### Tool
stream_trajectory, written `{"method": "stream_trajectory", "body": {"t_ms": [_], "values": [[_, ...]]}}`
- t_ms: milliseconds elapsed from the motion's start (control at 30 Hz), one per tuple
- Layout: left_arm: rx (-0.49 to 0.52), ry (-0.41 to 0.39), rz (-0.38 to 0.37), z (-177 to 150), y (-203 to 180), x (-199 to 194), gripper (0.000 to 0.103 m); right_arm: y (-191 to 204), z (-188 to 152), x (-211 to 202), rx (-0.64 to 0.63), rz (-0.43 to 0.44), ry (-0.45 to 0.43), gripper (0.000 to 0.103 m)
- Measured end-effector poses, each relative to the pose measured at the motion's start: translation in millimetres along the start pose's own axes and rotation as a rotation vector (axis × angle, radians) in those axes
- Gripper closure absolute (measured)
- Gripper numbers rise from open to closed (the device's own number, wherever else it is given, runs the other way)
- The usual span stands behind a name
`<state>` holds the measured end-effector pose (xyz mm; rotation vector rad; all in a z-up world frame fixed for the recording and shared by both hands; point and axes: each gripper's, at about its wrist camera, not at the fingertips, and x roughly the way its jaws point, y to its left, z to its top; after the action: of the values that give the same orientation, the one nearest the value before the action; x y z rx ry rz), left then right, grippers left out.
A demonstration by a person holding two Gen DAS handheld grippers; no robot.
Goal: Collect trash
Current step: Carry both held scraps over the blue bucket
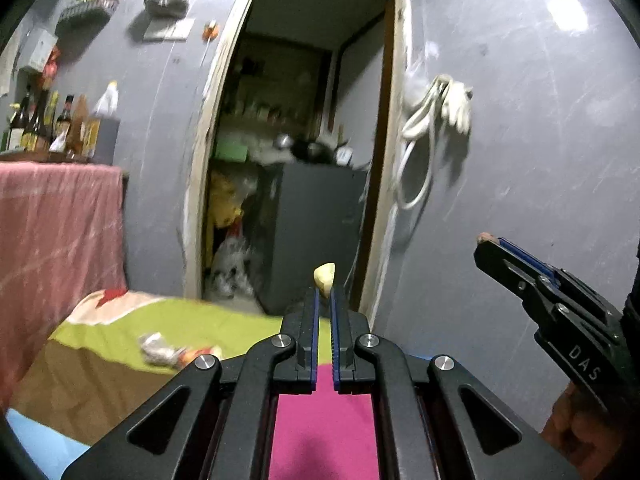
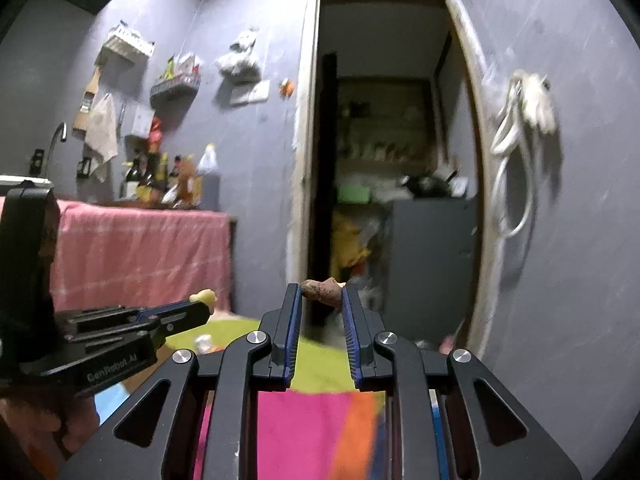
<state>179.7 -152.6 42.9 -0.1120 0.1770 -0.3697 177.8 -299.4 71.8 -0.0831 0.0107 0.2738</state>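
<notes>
Trash half gathered: left gripper [image 1: 325,292] pinching pale yellow scrap [image 1: 325,276], right gripper [image 2: 320,300] pinching brown lump [image 2: 322,291]. Crumpled wrapper [image 1: 160,350] left on bed [image 1: 120,320]; no bin visible.

Dim indoor light, a bright glare patch [image 1: 567,14] high on the grey wall [image 1: 520,160]; motion blur smears the doorway [image 2: 384,160], fisheye bends the edges, black corners.
</notes>
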Motion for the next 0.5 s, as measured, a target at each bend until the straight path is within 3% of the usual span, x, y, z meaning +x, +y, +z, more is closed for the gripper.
{"method": "stream_trajectory", "body": {"t_ms": [233,500], "values": [[-0.032,-0.113,-0.002,9,-36,11,0.1,-40,3,-23,-0.019,-0.13,-0.046,0.085],[-0.056,-0.028,-0.015,-10,-61,56,0.1,-77,-30,-31,0.01,-0.241,-0.006,0.085]]}}
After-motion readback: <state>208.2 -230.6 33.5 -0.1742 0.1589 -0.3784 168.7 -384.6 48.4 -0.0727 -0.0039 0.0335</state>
